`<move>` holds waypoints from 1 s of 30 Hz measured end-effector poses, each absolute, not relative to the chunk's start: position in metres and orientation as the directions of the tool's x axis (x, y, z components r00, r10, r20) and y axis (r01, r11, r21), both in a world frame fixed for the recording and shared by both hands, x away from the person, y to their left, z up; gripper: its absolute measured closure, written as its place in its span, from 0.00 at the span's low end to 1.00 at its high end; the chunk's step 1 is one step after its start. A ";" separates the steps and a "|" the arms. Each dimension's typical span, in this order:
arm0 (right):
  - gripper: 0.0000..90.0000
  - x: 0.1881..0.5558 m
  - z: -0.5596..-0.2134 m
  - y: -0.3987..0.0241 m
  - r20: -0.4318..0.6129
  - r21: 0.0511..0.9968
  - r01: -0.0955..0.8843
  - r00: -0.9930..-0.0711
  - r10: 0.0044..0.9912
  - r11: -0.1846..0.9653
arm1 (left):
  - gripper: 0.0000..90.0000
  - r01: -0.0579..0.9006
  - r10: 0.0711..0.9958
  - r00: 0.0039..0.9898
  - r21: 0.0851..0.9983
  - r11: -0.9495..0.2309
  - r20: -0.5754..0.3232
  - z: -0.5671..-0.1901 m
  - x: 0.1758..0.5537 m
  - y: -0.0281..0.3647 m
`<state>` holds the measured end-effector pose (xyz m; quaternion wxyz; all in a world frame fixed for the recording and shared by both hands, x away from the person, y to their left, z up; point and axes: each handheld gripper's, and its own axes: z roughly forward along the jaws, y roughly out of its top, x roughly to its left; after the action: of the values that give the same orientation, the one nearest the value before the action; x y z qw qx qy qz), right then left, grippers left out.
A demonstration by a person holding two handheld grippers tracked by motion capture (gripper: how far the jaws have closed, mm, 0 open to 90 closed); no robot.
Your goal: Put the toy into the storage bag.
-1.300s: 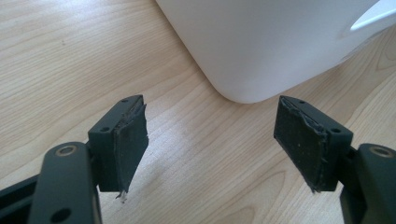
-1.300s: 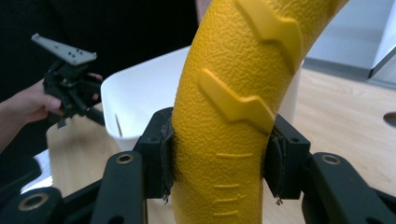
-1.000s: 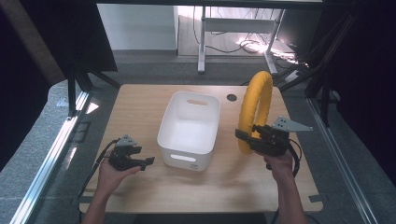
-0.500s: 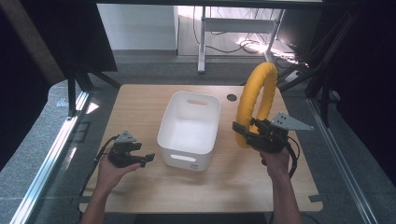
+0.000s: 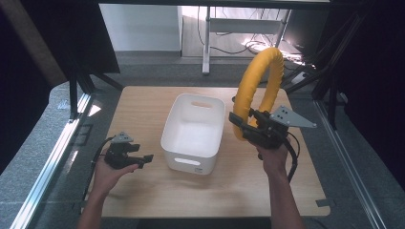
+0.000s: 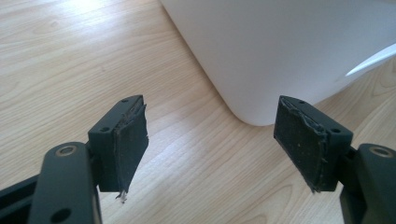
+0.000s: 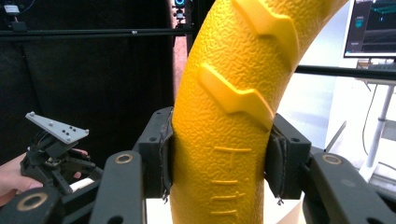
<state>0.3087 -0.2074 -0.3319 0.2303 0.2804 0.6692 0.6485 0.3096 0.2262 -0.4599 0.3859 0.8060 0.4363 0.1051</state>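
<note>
High view, right gripper (image 5: 244, 128) pinching a big yellow ring (image 5: 258, 86), ring held upright in the air just right of the white bin (image 5: 193, 131), left gripper (image 5: 138, 159) spread wide, nothing in it, low over the wooden table (image 5: 143, 102) beside the bin.

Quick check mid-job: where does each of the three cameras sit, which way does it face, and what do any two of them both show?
High view: above the person's side, looking forward and down on the table; both forearms, left gripper, right gripper clamping the yellow ring.
Left gripper view: rides the left gripper, facing the tabletop and white bin; open jaws.
Right gripper view: rides the right gripper, roughly level; jaws shut on the ring.
Shared: high and left gripper views show the bin.
</note>
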 end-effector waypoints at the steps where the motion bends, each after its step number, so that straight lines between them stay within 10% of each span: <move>1: 0.56 0.309 -0.331 -0.205 0.054 0.997 0.074 -0.733 0.678 0.000 | 0.29 0.623 0.784 0.597 0.714 -0.320 -0.169 -0.460 0.310 0.227; 30: 0.55 0.315 -0.313 -0.104 -0.039 0.999 -0.022 -0.774 0.632 0.035 | 0.29 0.643 0.802 0.573 0.700 -0.311 -0.170 -0.456 0.315 0.244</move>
<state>0.3146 -0.1041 -0.3129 0.2491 0.2261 0.6747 0.6570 0.3151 0.2444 -0.4559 0.3770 0.8026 0.4501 0.1057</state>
